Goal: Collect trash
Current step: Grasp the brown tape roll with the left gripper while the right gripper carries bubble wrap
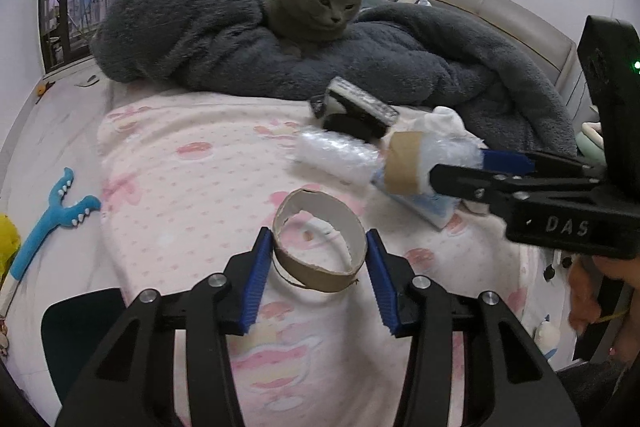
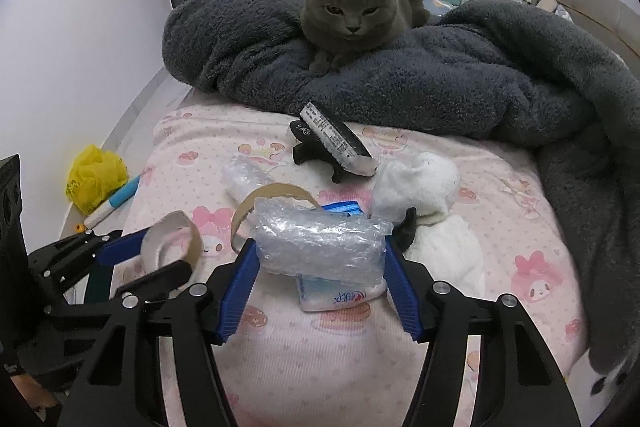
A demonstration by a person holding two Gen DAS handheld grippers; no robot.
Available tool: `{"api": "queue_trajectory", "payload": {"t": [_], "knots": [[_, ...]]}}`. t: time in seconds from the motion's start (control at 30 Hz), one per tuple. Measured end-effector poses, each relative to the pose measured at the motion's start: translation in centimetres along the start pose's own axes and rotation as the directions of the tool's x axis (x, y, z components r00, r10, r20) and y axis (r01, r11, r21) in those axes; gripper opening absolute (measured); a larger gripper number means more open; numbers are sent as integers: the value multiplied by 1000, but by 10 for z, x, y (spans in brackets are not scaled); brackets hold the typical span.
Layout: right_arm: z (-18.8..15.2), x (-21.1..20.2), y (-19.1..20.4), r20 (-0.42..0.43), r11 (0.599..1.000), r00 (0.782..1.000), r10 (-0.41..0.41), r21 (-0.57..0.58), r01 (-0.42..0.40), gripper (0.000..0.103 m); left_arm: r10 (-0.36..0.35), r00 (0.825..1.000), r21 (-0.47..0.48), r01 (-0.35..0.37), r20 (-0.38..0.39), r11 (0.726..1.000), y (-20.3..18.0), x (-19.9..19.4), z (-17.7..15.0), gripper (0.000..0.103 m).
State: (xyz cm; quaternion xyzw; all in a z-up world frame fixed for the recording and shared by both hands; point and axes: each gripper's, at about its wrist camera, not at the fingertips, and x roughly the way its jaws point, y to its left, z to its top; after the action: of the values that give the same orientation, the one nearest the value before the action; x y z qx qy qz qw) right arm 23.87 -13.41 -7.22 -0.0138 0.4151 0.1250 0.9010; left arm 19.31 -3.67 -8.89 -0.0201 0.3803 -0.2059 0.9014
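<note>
On the pink bed sheet (image 1: 192, 187), my left gripper (image 1: 319, 239) is shut on a torn cardboard tape ring (image 1: 320, 277), one blue pad pressing each side. The right wrist view shows that ring (image 2: 176, 227) in the left gripper (image 2: 164, 251) at lower left. My right gripper (image 2: 320, 245) is shut on a wad of bubble wrap (image 2: 320, 247), seen from the side in the left wrist view as the right gripper (image 1: 460, 165). A second cardboard ring (image 2: 276, 191) stands right behind the wad. A tissue pack (image 2: 332, 297) lies under it.
A grey cat (image 2: 352, 11) lies on a heaped dark blanket (image 2: 460, 79) at the back. A black clip with a labelled box (image 2: 336, 143), white cloth (image 2: 424, 183) and another bubble wrap roll (image 2: 248, 175) lie nearby. A yellow bag (image 2: 94, 179) is on the floor.
</note>
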Motion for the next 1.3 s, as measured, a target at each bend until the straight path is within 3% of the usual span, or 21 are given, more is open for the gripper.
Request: {"api": "queue_trajectory", "payload": {"t": [0.37, 0.7, 0.87, 0.97, 1.3], "knots": [[-5, 6, 28, -72, 995, 997, -24, -103, 17, 62, 30, 999, -48, -29, 22, 998, 35, -21, -3, 50], [10, -11, 36, 20, 994, 998, -57, -96, 59, 62, 75, 997, -65, -73, 35, 995, 58, -38, -11, 50], [13, -7, 49, 25, 986, 995, -100, -134, 102, 62, 102, 995, -84, -100, 21, 991, 77, -44, -18, 50], [12, -1, 54, 10, 987, 995, -96, -131, 97, 62, 117, 993, -93, -115, 18, 989, 89, -50, -23, 50], [26, -12, 85, 99, 985, 992, -83, -141, 96, 62, 167, 986, -125, -168, -21, 978, 126, -61, -45, 50]]}}
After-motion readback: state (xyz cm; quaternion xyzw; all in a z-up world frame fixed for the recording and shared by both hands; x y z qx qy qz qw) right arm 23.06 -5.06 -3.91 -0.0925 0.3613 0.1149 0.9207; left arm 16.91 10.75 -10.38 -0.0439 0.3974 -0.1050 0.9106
